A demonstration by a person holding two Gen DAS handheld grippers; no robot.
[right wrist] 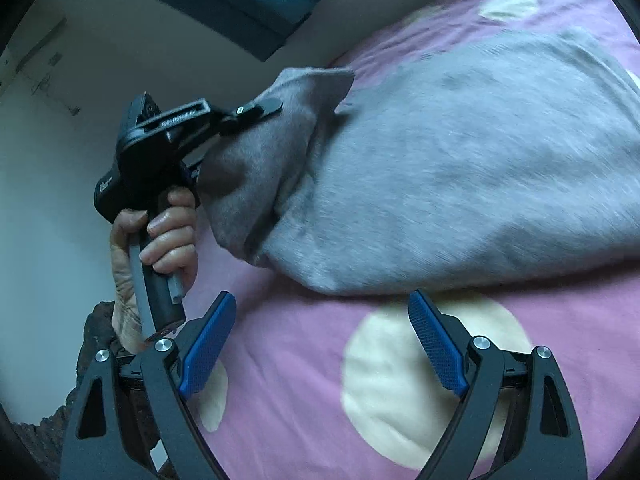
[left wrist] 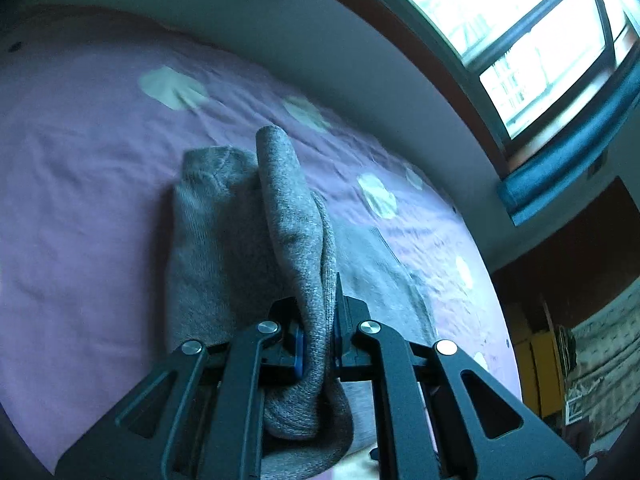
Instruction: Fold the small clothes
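Right now the grey knit garment (right wrist: 460,168) lies on the pink bedsheet with pale dots (right wrist: 320,360). It fills the right and middle of the right wrist view. I cannot tell if it is a small sweater or something else.

One end of it is bunched up and lifted. The left gripper (left wrist: 318,332) is closed tight on that bunch, with the grey cloth squeezed between its blue pads. In the left wrist view the pinched cloth stands up in the middle of the frame, and the rest lies flat under it on the sheet. In the right wrist view the same gripper shows in the upper left, with a hand (right wrist: 160,236) holding its handle.

The right gripper (right wrist: 320,344) is wide open and holds nothing. It hovers over the sheet at the bottom of its frame, just beside the near edge of the garment, not touching it.

I think the folding is only partly done. One part looks doubled over, but the lifted end is not laid down yet, and the cloth is not flat and neat.

No box, basket or drawer shows in either view, so nothing is put away in one.
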